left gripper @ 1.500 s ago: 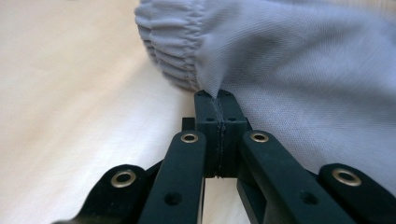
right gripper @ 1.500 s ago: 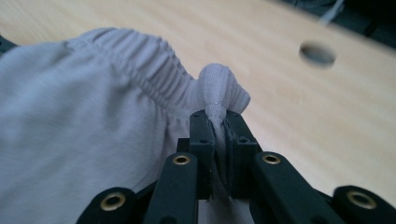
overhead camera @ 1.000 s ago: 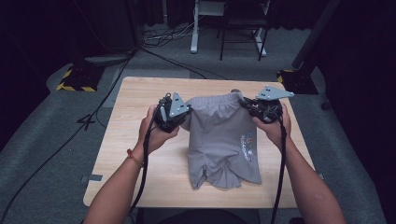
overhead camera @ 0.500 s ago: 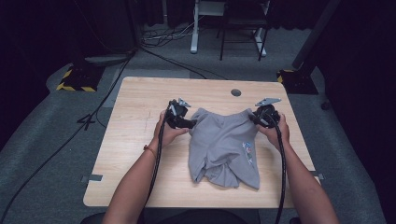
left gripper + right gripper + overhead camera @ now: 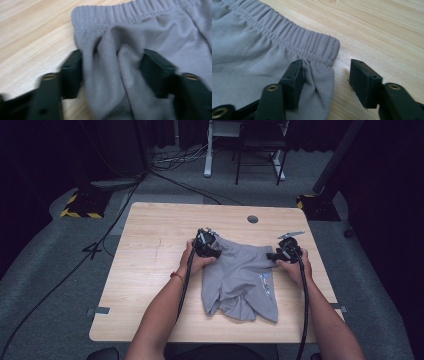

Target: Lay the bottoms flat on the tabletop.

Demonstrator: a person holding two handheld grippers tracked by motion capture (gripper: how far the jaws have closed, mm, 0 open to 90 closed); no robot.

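Observation:
Grey shorts (image 5: 240, 275) lie flat on the wooden table (image 5: 150, 250), waistband to the far side, legs toward the person. My left gripper (image 5: 214, 252) rests at the waistband's left corner. Its jaws stand apart and have just been closing a little, with a loose fold of grey cloth (image 5: 120, 75) between them (image 5: 111, 67). My right gripper (image 5: 274, 255) is at the waistband's right corner. Its jaws have just been opening (image 5: 325, 75); the corner of the shorts (image 5: 249, 50) touches one pad, and bare wood shows beside the other.
A round cable hole (image 5: 252, 219) sits near the table's far edge. Beyond the table, cables run over the grey floor, a white desk leg (image 5: 207, 150) stands, and a yellow-and-black striped base (image 5: 80, 205) lies at the left. Cables trail from both grippers along the forearms.
Both hands came down and forward, laying the raised shorts flat on the table. Both grippers, shut on the waistband corners before, now have their jaws apart.

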